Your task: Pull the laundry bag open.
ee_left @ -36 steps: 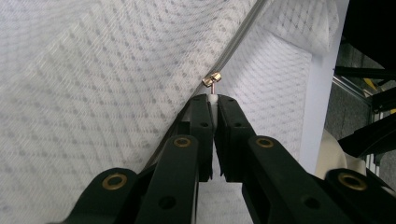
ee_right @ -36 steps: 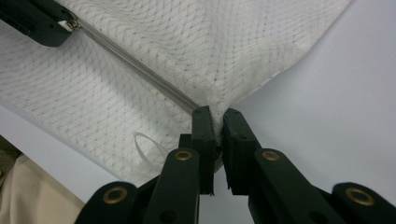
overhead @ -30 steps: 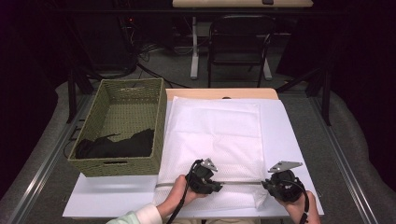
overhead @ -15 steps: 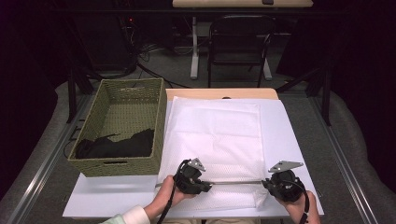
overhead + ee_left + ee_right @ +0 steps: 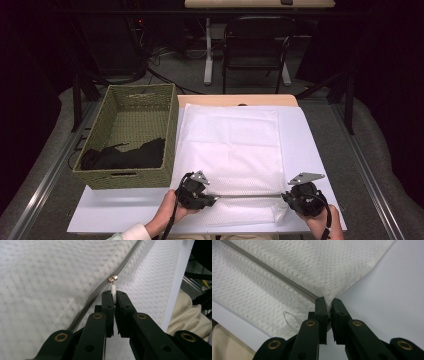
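A white mesh bag [image 5: 235, 145] lies flat on the white table sheet, with a grey zipper [image 5: 247, 196] running along its near edge. My left gripper [image 5: 214, 200] is shut on the zipper's white pull tab [image 5: 113, 290], below the brass slider [image 5: 113, 278]. My right gripper [image 5: 286, 198] is shut on the mesh bag's corner [image 5: 327, 301] at the zipper's right end. In the right gripper view the zipper [image 5: 272, 272] runs away up to the left. A hand holds each gripper at the table's near edge.
A woven green basket [image 5: 131, 135] stands to the left of the bag with dark cloth [image 5: 122, 155] in its near end. A white sheet [image 5: 310, 150] covers the table. A chair [image 5: 256, 50] stands beyond the far edge.
My left gripper has moved left along the zipper line with the pull tab in it, lengthening the grey stretch between the grippers. The right gripper has stayed put.
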Demonstrator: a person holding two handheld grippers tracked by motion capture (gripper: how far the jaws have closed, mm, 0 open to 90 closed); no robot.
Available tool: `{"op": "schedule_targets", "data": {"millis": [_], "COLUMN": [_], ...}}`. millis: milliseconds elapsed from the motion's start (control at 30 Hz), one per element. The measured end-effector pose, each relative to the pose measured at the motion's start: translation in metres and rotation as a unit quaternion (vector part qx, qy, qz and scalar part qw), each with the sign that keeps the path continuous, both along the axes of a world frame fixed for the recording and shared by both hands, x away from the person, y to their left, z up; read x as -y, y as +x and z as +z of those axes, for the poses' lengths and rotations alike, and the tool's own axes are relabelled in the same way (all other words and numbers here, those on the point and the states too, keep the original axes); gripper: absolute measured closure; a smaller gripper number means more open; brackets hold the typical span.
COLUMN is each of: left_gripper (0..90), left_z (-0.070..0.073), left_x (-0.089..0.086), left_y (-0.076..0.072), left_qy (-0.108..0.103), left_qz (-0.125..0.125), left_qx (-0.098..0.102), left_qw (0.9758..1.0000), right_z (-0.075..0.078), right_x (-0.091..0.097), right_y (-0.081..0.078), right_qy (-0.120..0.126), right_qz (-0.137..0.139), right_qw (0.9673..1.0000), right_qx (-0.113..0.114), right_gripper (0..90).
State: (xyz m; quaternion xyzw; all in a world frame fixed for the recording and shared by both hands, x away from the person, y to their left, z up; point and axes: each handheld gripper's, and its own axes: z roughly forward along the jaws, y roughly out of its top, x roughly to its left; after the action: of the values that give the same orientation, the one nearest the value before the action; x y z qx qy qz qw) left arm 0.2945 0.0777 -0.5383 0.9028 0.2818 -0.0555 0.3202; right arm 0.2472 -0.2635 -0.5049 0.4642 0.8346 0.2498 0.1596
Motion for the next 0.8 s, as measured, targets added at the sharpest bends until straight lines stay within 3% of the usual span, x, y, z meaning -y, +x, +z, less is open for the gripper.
{"op": "schedule_targets", "data": {"millis": [500,600,633,800], "left_gripper": [86.3,90.0,90.0,90.0], "left_z": [0.001,0.001,0.0,-0.001], "left_x": [-0.033,-0.043,-0.051,-0.053], "left_y": [-0.007,-0.006,-0.005,-0.007], "left_qy": [0.003,0.016,0.013,0.016], "left_qz": [0.021,0.035,0.043,0.044], "left_qx": [-0.01,-0.009,-0.014,-0.015], "left_qw": [0.9997,0.9992,0.9989,0.9988], "right_z": [-0.001,-0.001,-0.001,0.001], "right_x": [-0.001,0.001,0.007,0.007], "right_y": [0.0,0.0,0.001,0.001], "right_qy": [-0.002,-0.024,-0.005,-0.001], "right_qz": [-0.004,-0.015,-0.019,-0.019], "right_qw": [1.0,0.9996,0.9998,0.9998], "right_qx": [-0.004,0.001,-0.001,-0.003], "right_gripper": [84.6,84.7,84.8,84.8]}}
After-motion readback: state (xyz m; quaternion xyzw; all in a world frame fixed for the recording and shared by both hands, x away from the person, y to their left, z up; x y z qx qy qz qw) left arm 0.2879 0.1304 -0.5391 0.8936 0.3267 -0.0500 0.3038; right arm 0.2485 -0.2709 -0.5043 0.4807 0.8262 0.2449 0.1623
